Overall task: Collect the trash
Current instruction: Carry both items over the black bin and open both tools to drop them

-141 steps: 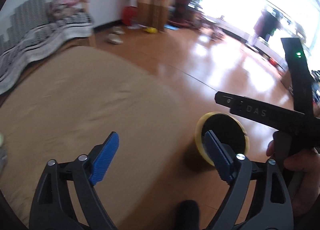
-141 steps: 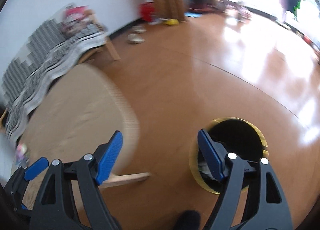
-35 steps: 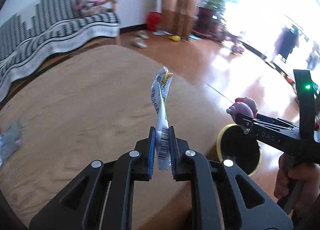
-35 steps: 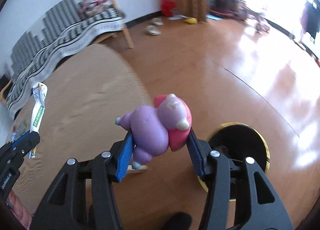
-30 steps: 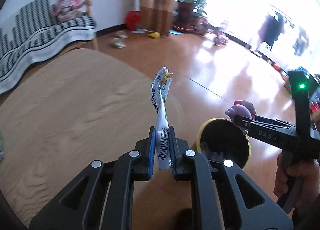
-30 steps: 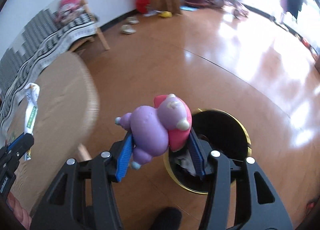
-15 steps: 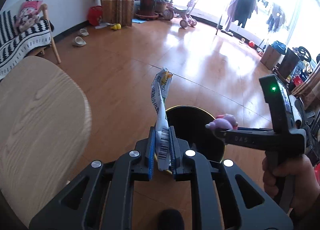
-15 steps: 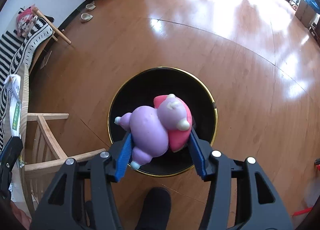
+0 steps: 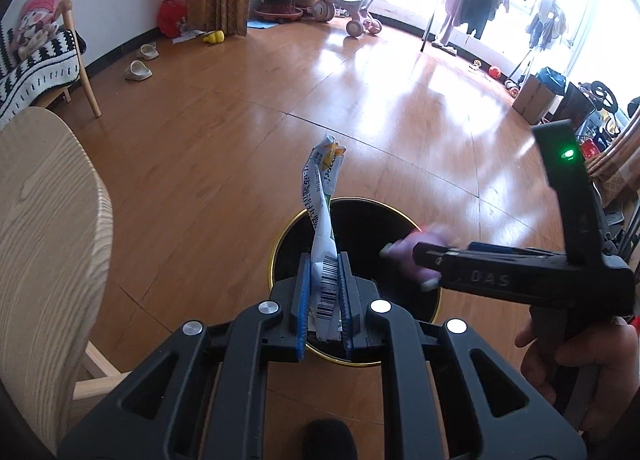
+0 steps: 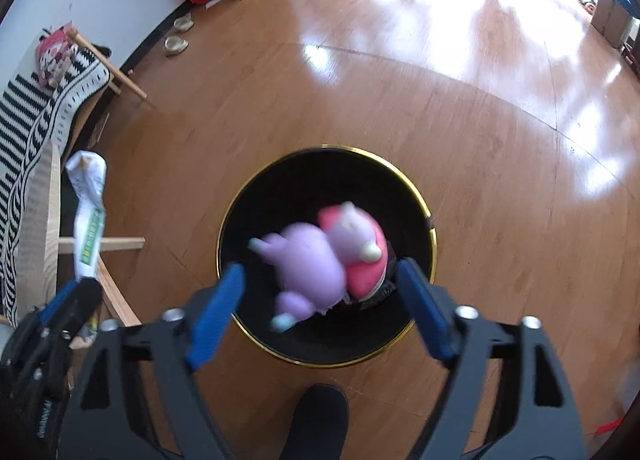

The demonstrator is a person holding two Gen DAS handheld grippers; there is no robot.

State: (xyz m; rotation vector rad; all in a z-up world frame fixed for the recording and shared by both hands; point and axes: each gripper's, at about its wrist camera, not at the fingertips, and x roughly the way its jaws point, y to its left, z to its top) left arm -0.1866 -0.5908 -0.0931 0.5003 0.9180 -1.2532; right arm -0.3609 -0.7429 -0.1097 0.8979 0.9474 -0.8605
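At the far left, the curved edge of the wooden worktop [image 9: 48, 219] stands beside the floor where the bin [image 10: 326, 256] sits; its gold rim lies near the worktop's edge, not touching it. The left tool [image 9: 323, 292] is clamped narrow on a crumpled white wrapper [image 9: 322, 195], which stands upright over the bin's near rim. To drop it cleanly, I judge the tool should ease a little forward so the wrapper's whole length hangs over the black opening, then spread, since a light wrapper may drift or catch the rim. Further right, the right tool [image 10: 320, 300] is spread wide above the bin's centre, and the purple and pink plush toy [image 10: 320, 256], blurred, sits between its blue pads but apart from them, apparently dropping in. Holding that tool steady until the toy clears seems wise.
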